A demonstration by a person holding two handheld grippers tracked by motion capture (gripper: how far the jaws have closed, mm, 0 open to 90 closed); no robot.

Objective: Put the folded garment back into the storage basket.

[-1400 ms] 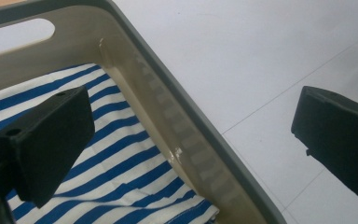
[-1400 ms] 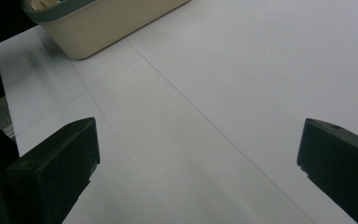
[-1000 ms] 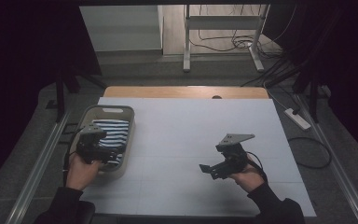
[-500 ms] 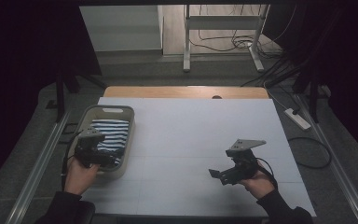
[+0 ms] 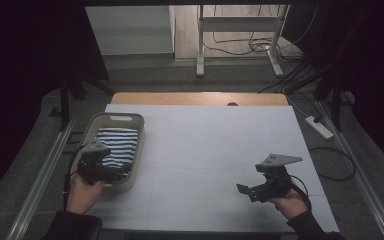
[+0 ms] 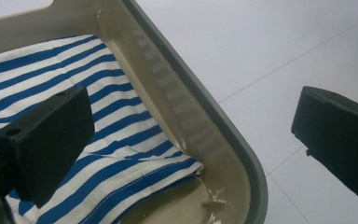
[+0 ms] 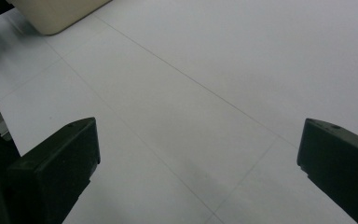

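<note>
left gripper (image 5: 111, 173) was held w/ jaws wide astride basket (image 6: 242, 158) wall, over striped cloth (image 6: 74, 93); cloth alone should be pinched; right gripper (image 5: 247, 191) jaws wide, empty.

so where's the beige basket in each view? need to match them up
High view: basket at left on the white table, the left claw over its near end.
Left gripper view: its long wall runs diagonally through the middle, between that claw's open jaws.
Right gripper view: one rounded corner at the top left edge, far from the open right claw.
Shared landmark: the basket's beige wall on the white table.
</note>
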